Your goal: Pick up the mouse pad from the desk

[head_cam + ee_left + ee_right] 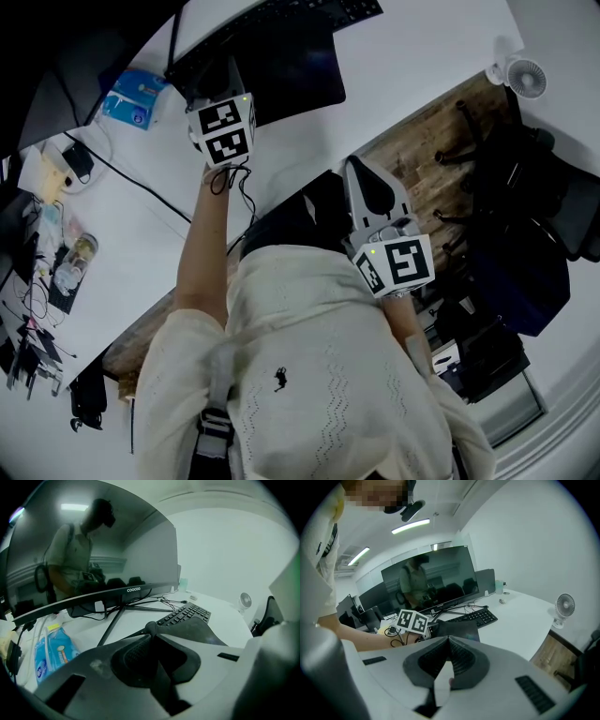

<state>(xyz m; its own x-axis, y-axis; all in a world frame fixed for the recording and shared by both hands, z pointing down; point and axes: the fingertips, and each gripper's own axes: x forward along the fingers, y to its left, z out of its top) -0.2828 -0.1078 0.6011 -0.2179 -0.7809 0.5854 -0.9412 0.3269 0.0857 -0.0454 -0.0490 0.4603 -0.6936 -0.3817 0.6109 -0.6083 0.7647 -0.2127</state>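
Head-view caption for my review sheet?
Left gripper pinches the edge of the dark mouse pad on the white desk; right gripper hangs beside the person's torso.

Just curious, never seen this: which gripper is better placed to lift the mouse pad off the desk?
Left. The left gripper has its jaws shut on the edge of the mouse pad. The right gripper, shut and empty, hangs back, off the desk.

Place: office.
Desk: long white desk (394, 66), cables (141, 183) across it.
Screens: curved monitor (93, 550), keyboard (185, 614), more monitors (370, 597) behind.
Seating: black office chair (525, 234).
Other: fan (525, 77), ceiling strip lights (410, 526).
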